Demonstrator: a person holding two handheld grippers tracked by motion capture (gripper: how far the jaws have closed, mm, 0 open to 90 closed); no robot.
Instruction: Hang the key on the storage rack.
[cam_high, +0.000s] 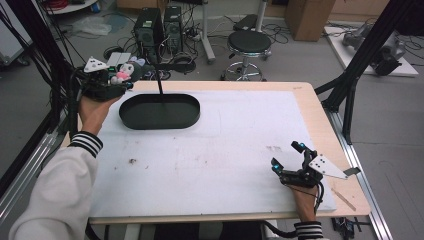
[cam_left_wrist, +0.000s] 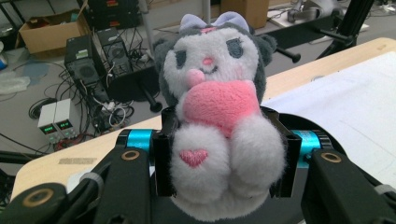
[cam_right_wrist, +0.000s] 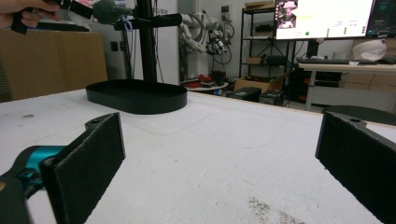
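High view: left tongs, held in the person's left hand beyond the far-left corner of the counter, are clamped on a small plush toy. Toy sits clear of the white mat, near the black oval tray but not over its middle; a black upright post rises from that tray. Toy shows here as a grey, white and pink bundle, too small to tell which way it faces. Right tongs rest low on the mat at the near-right corner, jaws spread wide with nothing between them, well apart from the toy.

Left gripper view: plush toy, white face, dark grey hood with ears, lilac bow on top, pink nose, blushed cheeks. Holds a pink heart against its chest; a smaller pink heart is stitched on one of two round white feet. Stands upright between the two black jaws, which press in on its lower body from either side. Long axis runs head to feet, vertical in this view; face turned toward the camera, head tilted slightly.

Right gripper view: both black padded jaws stand far apart over the bare mat. Tray and post lie beyond; toy shows at upper left, raised above the tray, seen from behind as a grey shape.
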